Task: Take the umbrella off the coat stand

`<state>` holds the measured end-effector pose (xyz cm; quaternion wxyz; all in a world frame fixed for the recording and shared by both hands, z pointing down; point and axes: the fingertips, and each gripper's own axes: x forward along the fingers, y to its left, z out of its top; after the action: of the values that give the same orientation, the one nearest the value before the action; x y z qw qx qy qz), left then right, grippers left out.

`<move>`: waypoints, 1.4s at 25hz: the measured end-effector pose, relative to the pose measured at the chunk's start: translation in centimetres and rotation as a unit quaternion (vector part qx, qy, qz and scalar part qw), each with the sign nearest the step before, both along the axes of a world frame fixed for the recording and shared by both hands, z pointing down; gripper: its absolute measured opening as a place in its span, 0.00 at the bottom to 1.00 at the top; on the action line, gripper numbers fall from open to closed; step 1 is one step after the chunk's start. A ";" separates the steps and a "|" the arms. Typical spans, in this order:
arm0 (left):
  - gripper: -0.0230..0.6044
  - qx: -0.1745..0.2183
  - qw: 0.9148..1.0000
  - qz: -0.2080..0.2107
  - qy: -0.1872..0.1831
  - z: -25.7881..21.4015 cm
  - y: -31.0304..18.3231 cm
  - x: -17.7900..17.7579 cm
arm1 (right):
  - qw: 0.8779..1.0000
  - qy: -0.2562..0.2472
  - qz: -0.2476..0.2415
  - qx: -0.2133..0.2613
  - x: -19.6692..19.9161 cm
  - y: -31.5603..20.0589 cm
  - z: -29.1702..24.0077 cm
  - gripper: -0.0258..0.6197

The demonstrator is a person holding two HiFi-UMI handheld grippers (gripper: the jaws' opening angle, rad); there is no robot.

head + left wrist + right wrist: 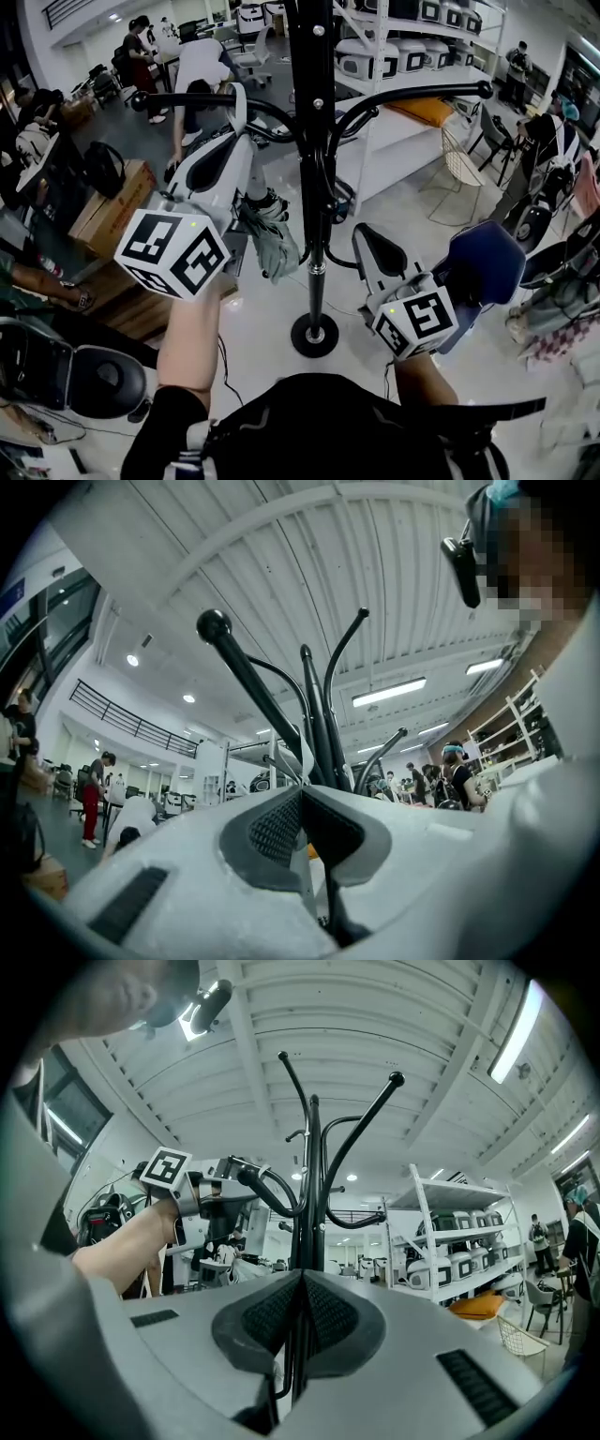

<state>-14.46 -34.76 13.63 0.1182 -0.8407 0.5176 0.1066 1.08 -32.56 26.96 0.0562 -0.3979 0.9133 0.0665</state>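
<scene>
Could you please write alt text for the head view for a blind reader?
Seen from above, a black metal coat stand rises between two hand-held white grippers, with a folded grey-green umbrella hanging beside it. The left gripper reaches up toward a curved hook; the right gripper sits lower.

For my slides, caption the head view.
Folded grey umbrella hangs from black metal coat stand, left claw shut on its pale strap, right claw shut, empty.

Black stand [316,141], grey-green umbrella [272,239], white left tool [234,98] and right tool [364,239] with dark gridded pads [277,827], black-and-white square markers on white cubes [173,253], orange cushion [427,111].
</scene>
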 end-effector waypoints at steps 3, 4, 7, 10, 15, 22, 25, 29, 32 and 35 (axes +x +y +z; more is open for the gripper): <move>0.06 0.003 1.000 -0.010 0.009 -0.7 0.7 -1.0 | 1.000 0.001 -0.007 -0.002 -0.5 0.2 0.1 0.05; 0.06 0.005 1.000 -0.012 0.010 -1.0 0.9 -1.2 | 1.000 0.001 -0.008 -0.003 -0.6 0.2 0.1 0.05; 0.06 0.013 1.000 -0.016 0.012 -1.9 1.9 -2.2 | 1.000 0.000 -0.012 -0.005 -1.2 0.4 0.0 0.05; 0.06 0.021 0.999 -0.025 0.010 -2.5 3.1 -3.4 | 1.000 -0.002 -0.016 -0.005 -1.8 0.9 -0.1 0.05; 0.06 0.027 0.999 -0.043 0.009 -3.2 4.0 -3.9 | 1.000 -0.002 -0.025 -0.001 -1.6 1.0 -0.2 0.05; 0.06 0.034 0.998 -0.061 0.009 -3.8 5.3 -6.2 | 0.999 0.000 -0.042 0.003 -3.2 1.7 -0.1 0.05; 0.06 0.036 0.997 -0.066 0.008 -4.1 6.1 -7.4 | 0.999 0.003 -0.049 0.000 -4.3 2.2 0.1 0.05; 0.06 0.039 0.996 -0.073 0.016 -4.1 6.5 -8.2 | 0.999 0.003 -0.052 -0.002 -4.3 1.9 0.3 0.05; 0.06 0.044 0.996 -0.070 0.019 -4.0 6.5 -8.2 | 0.999 0.002 -0.054 -0.003 -4.2 1.3 0.5 0.05; 0.06 0.044 0.997 -0.066 0.020 -4.3 6.7 -8.4 | 0.998 0.001 -0.058 -0.005 -4.7 0.9 0.2 0.05</move>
<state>-22.85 -28.07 9.36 0.1516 -0.7962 0.5691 0.1385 -3.60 -31.64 27.11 0.0570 -0.3446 0.9352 0.0588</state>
